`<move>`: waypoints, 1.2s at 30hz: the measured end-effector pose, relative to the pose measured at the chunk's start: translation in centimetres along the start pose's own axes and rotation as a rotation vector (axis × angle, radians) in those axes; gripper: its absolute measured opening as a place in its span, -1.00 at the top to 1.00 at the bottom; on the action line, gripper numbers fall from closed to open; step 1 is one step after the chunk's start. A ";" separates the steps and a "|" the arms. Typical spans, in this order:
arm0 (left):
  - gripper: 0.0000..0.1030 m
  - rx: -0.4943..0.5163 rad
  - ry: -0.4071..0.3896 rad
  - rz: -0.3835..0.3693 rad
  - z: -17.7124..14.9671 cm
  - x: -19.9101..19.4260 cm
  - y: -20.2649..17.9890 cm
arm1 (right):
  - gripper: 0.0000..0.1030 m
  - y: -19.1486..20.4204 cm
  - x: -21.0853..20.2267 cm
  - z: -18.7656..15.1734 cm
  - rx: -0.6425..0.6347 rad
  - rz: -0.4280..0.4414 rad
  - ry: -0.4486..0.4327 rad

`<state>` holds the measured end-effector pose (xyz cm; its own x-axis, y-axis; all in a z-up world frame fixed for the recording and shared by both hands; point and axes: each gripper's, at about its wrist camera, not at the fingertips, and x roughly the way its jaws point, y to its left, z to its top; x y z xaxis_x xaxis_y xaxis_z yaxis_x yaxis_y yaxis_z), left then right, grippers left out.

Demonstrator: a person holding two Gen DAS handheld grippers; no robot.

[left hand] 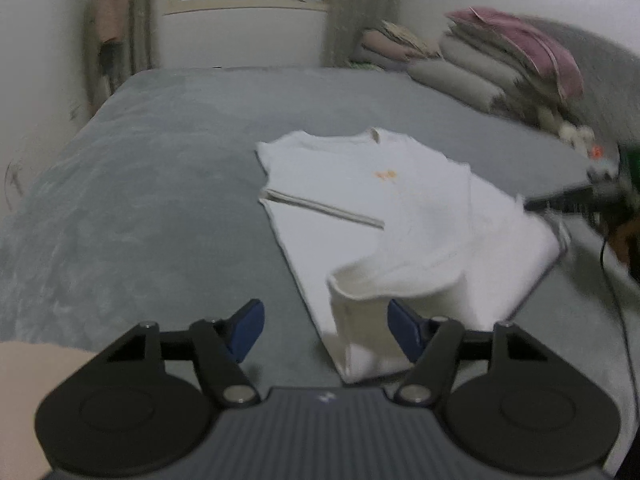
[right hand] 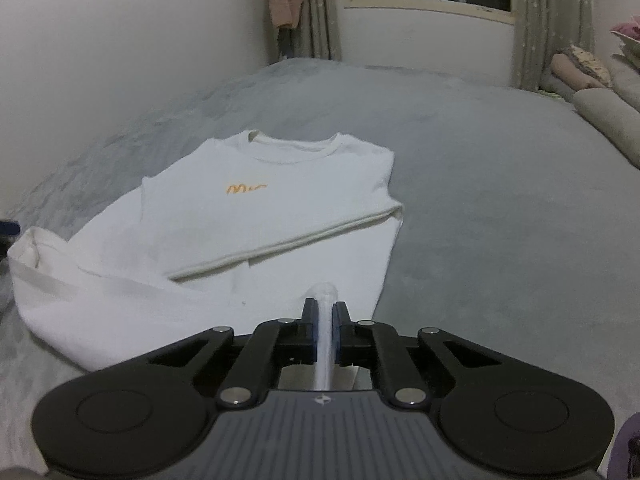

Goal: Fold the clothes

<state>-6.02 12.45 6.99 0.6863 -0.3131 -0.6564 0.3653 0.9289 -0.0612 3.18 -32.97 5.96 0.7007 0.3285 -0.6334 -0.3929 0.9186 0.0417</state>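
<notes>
A white sweatshirt with a small orange print lies flat on the grey bed cover, one sleeve folded across its chest. My left gripper is open. The raised cuff end of the other sleeve stands between its blue pads, close to the right pad, and it is not pinched. In the right wrist view the sweatshirt spreads ahead, and my right gripper is shut on a pinched fold of its white fabric at the near edge. The left wrist view shows the right gripper at that garment edge.
Stacked pillows and folded bedding line the head of the bed at the right. A wall runs along the far side, with a window and curtains behind. A black cable trails at the right. Bare grey cover surrounds the garment.
</notes>
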 end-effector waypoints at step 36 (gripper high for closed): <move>0.72 0.115 0.019 -0.072 0.3 4.7 -3.0 | 0.16 1.1 0.3 -0.5 -0.091 0.065 -0.006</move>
<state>-3.67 8.13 4.29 0.6437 -0.3734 -0.6680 0.4840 0.8748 -0.0226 2.70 -31.96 5.46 0.6753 0.3879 -0.6273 -0.4897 0.8718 0.0120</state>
